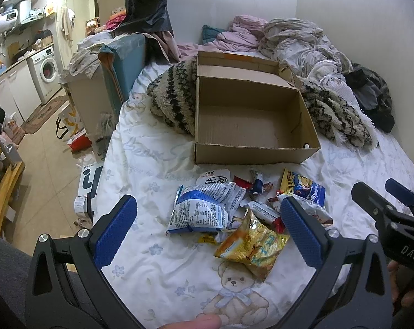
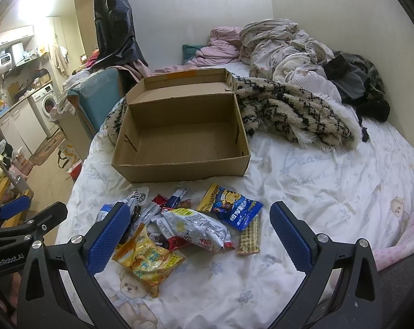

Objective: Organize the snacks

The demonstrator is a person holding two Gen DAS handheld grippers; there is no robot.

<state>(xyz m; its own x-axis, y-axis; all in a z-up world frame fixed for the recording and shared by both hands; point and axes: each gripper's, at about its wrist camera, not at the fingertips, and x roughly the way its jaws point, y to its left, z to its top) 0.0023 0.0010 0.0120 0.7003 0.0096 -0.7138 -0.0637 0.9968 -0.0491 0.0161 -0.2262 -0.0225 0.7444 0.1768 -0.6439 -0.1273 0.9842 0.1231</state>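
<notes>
A heap of snack packets lies on the white bear-print bedcover point(image 1: 157, 271) in front of an open, empty cardboard box point(image 1: 245, 126) point(image 2: 179, 142). In the heap are a blue-and-white bag point(image 1: 200, 211), a yellow bag point(image 1: 252, 245) point(image 2: 149, 260), a blue cartoon packet point(image 1: 305, 187) point(image 2: 234, 205), a white bag point(image 2: 196, 226) and a wafer pack point(image 2: 249, 237). My left gripper point(image 1: 209, 231) hovers open just short of the heap. My right gripper point(image 2: 198, 234) is open too, above the near side of the heap; it also shows at the right edge of the left wrist view point(image 1: 385, 194).
A furry black-and-cream blanket point(image 2: 294, 112) lies behind and beside the box, with crumpled bedding and clothes point(image 2: 289, 52) against the wall. The bed's left edge drops to a tiled floor point(image 1: 50, 170) with bags and clutter. A washing machine point(image 1: 46, 71) stands far left.
</notes>
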